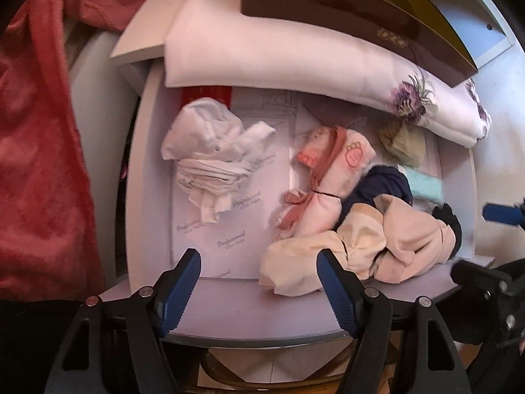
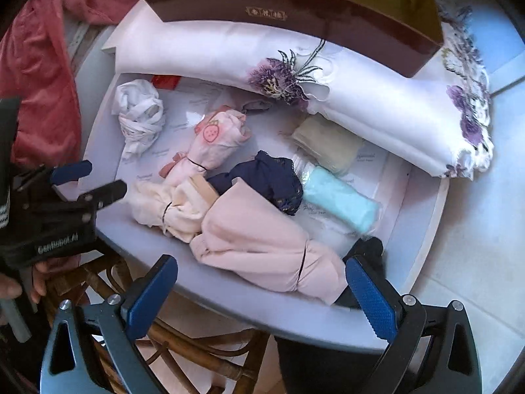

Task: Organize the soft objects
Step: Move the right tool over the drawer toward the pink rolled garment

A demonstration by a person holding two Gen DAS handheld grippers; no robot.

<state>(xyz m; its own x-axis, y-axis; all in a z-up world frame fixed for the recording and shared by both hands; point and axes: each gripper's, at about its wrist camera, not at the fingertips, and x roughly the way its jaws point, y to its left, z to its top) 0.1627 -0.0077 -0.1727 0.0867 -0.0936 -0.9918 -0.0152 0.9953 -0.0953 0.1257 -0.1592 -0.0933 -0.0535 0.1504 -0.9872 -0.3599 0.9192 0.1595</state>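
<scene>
A folded white embroidered cloth [image 2: 377, 108] with purple flowers lies across the back of the white drawer [image 2: 423, 216], hiding its rear wall, and a glossy brown box [image 2: 295, 10] sits on top of the cloth, cut off by the frame edge. The soft things lie in the drawer on printed lining paper [image 1: 229, 229]: a crumpled white garment [image 1: 210, 161] at the left, a pink strawberry-print bundle [image 2: 213, 144] beside it, a cream bundle [image 2: 167, 210] and a peach bundle [image 2: 262, 246] tied with thin black bands near the front wall, a navy lace piece [image 2: 269, 180] partly under the peach one, a mint roll [image 2: 341, 203] in clear wrap and a beige folded piece [image 2: 328, 147]. A black item [image 2: 370, 249] is mostly hidden behind the right gripper [image 2: 262, 282], whose jaws stand wide apart and empty above the peach bundle. The left gripper [image 1: 259, 279] is likewise spread with nothing between its pads. A red fleece garment [image 1: 39, 131] hangs at the left; below the drawer a rattan chair [image 2: 183, 344] and pale floor tiles [image 2: 485, 262] show.
</scene>
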